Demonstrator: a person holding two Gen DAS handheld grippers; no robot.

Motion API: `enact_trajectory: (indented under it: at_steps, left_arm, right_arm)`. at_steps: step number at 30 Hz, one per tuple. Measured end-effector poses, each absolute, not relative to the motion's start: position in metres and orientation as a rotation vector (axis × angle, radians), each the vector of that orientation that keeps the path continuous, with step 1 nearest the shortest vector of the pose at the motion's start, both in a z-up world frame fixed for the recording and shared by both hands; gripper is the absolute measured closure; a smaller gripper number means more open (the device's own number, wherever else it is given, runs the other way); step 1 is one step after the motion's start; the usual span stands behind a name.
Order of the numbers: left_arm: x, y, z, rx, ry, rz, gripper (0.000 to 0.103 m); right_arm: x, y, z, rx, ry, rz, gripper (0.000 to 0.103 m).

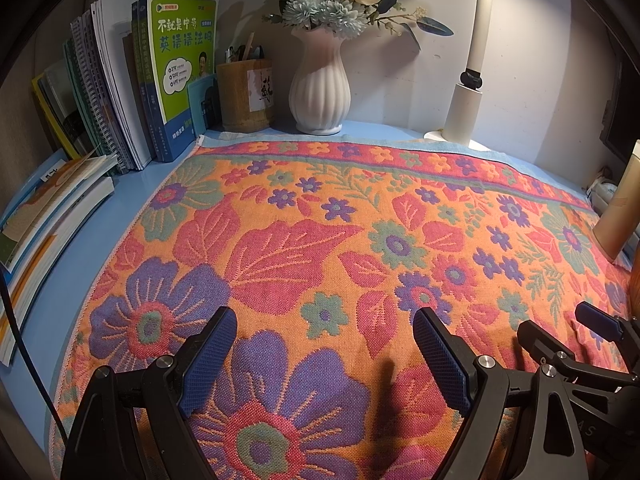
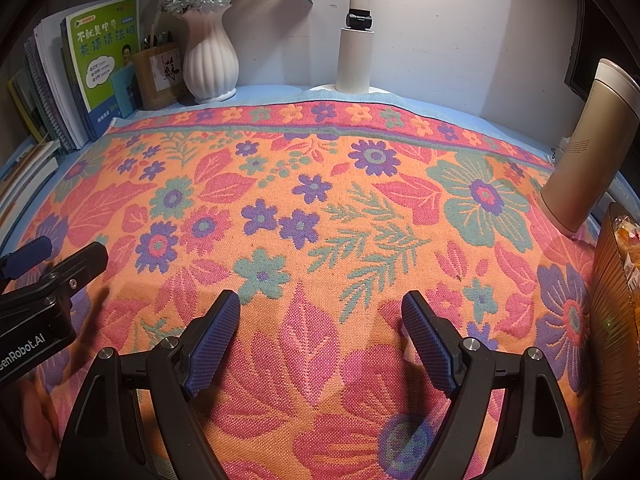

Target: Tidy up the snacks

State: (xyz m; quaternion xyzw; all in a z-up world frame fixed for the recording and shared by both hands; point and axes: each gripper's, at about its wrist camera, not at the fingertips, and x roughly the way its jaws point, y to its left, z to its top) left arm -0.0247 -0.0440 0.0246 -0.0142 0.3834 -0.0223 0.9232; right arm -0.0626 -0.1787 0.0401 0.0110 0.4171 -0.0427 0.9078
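Note:
My left gripper [image 1: 324,320] is open and empty, low over the floral cloth [image 1: 340,248]. My right gripper [image 2: 320,304] is open and empty over the same cloth [image 2: 320,208]. The right gripper also shows at the right edge of the left wrist view [image 1: 560,332], and the left gripper shows at the left edge of the right wrist view [image 2: 60,254]. An amber ribbed transparent container [image 2: 616,336] with orange packaged snacks [image 2: 630,248] inside stands at the far right edge, right of my right gripper.
Books [image 1: 176,76] stand and lie along the left side. A wooden pen holder [image 1: 244,96], a white vase [image 1: 320,84] with flowers and a white lamp post [image 1: 472,72] line the back wall. A beige cylindrical device [image 2: 584,148] stands at the right.

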Motion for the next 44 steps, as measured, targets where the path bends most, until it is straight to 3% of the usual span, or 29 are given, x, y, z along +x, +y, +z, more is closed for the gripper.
enact_trajectory:
  at_steps: [44]
  left_arm:
    - [-0.0333, -0.0523, 0.0259, -0.007, 0.757, -0.037, 0.015]
  right_arm:
    - [-0.062, -0.1797, 0.0387, 0.014, 0.867, -0.088, 0.02]
